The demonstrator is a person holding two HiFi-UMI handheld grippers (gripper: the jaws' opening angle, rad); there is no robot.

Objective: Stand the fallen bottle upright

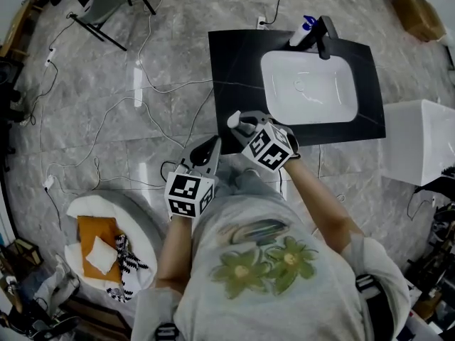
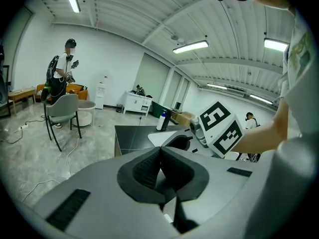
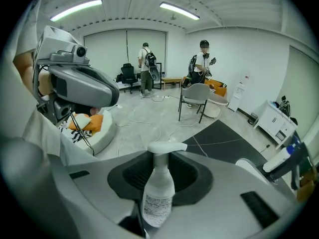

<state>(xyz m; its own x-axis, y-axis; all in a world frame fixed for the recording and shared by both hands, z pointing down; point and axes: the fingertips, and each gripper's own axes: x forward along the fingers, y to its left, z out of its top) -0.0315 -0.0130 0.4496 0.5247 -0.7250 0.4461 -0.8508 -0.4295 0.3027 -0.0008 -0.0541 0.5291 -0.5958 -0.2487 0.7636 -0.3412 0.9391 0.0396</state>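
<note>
Right gripper (image 3: 159, 169) grips a clear pump bottle (image 3: 158, 195) between its part-open jaws, low in centre frame. Left gripper (image 2: 160, 167), just beside it, has its jaws pressed together on nothing.

Frosted plastic bottle (image 3: 158, 195), glossy floor (image 1: 92, 112)

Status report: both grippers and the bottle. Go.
Left gripper shut, empty. Right gripper shut on pump bottle, in the air, not yet set down. Faucet and blue-topped bottle at counter's far edge, well apart.

Bright ceiling strip lights (image 3: 75, 9), glare on glossy floor (image 1: 137, 84), fisheye-bent edges, dark corners
</note>
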